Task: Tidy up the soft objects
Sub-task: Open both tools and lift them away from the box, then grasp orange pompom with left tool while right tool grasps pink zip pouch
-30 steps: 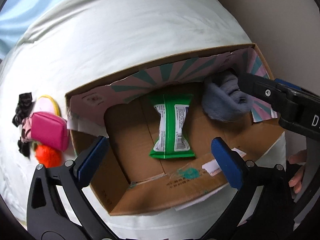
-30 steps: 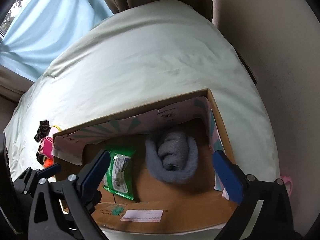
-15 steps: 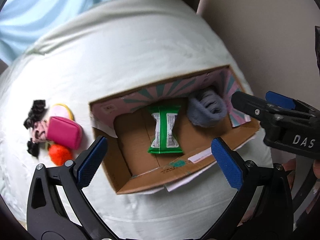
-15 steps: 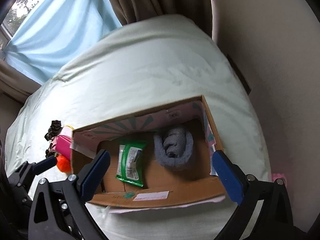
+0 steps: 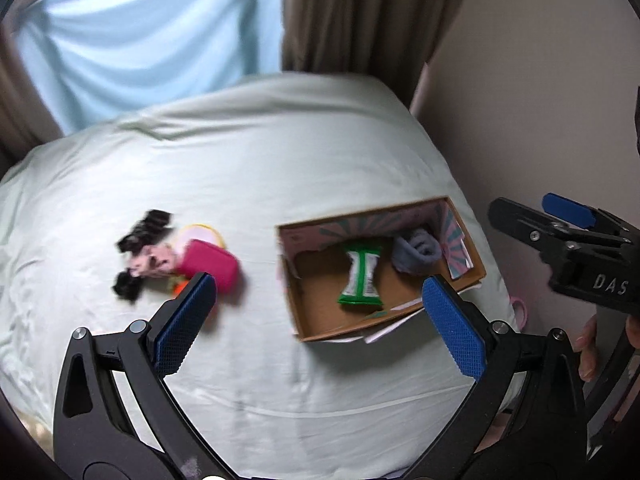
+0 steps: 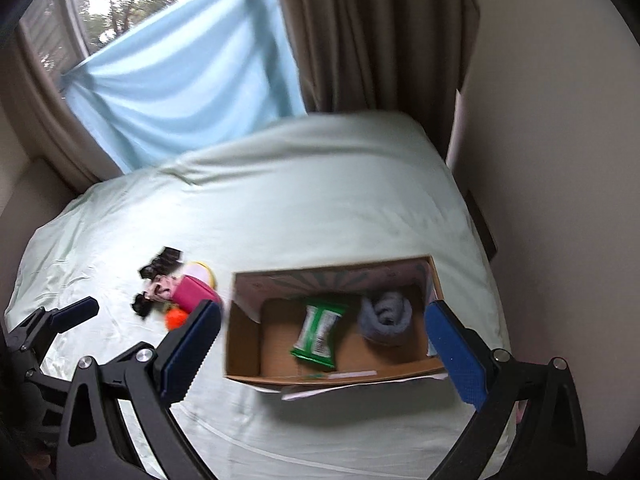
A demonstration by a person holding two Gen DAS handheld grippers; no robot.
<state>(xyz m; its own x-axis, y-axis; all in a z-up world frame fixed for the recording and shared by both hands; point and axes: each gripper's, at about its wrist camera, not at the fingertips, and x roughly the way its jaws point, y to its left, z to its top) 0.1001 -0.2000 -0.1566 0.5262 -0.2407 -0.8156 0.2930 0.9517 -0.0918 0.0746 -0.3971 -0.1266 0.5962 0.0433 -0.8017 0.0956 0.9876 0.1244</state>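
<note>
- Left gripper (image 5: 320,316): jaws spread wide, nothing held, above the bed (image 5: 280,160).
- Right gripper (image 6: 324,344): jaws wide apart, empty, over the cardboard box (image 6: 244,340).
- Inside the box: green packet (image 6: 318,332) at centre, rolled grey sock (image 6: 386,316) at its 3 o'clock.
- Loose pile at the box's 9 o'clock: pink pouch (image 5: 206,266), orange ball (image 6: 176,319), black items (image 5: 142,232), blurred, possibly hair ties.

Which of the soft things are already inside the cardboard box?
The rolled grey sock and the green packet; the pink pouch pile lies outside.
</note>
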